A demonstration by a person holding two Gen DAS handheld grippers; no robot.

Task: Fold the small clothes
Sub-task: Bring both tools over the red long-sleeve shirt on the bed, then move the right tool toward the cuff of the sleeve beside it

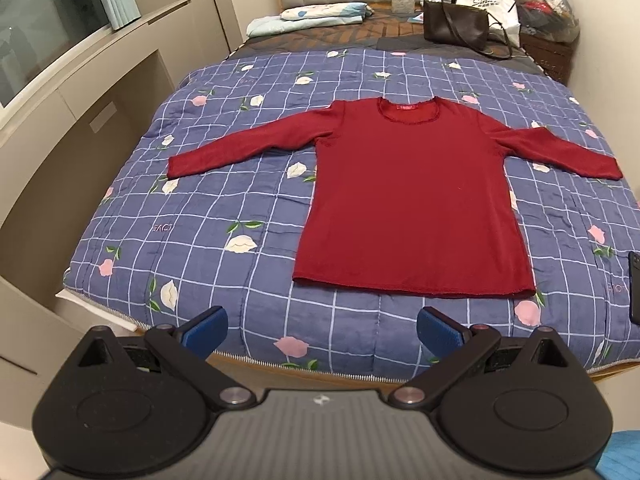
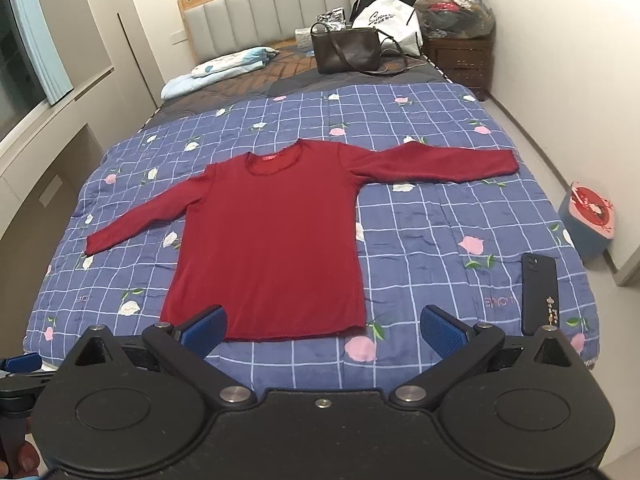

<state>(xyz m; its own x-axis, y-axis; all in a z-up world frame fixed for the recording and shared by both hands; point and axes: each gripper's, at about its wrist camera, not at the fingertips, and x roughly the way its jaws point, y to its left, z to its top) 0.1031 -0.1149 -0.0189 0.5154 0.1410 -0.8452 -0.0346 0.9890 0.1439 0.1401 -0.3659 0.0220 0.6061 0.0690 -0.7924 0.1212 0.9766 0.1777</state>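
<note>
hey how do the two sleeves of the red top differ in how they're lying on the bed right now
The left sleeve slants down toward the hem side, while the right sleeve runs nearly straight out sideways. The left sleeve's cuff ends nearer the window-side edge of the quilt; the right sleeve's cuff points toward the wall side, up-bed from the phone. Both lie flat, unfolded, and untouched by either claw.

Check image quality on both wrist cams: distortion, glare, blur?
Left wrist: strong fisheye bowing at the quilt edges, dark corner vignette, red shirt sharp, lighting even. Right wrist: same barrel bend in the headboard, soft sheen on the quilt, shirt and phone in focus, no motion blur.
</note>
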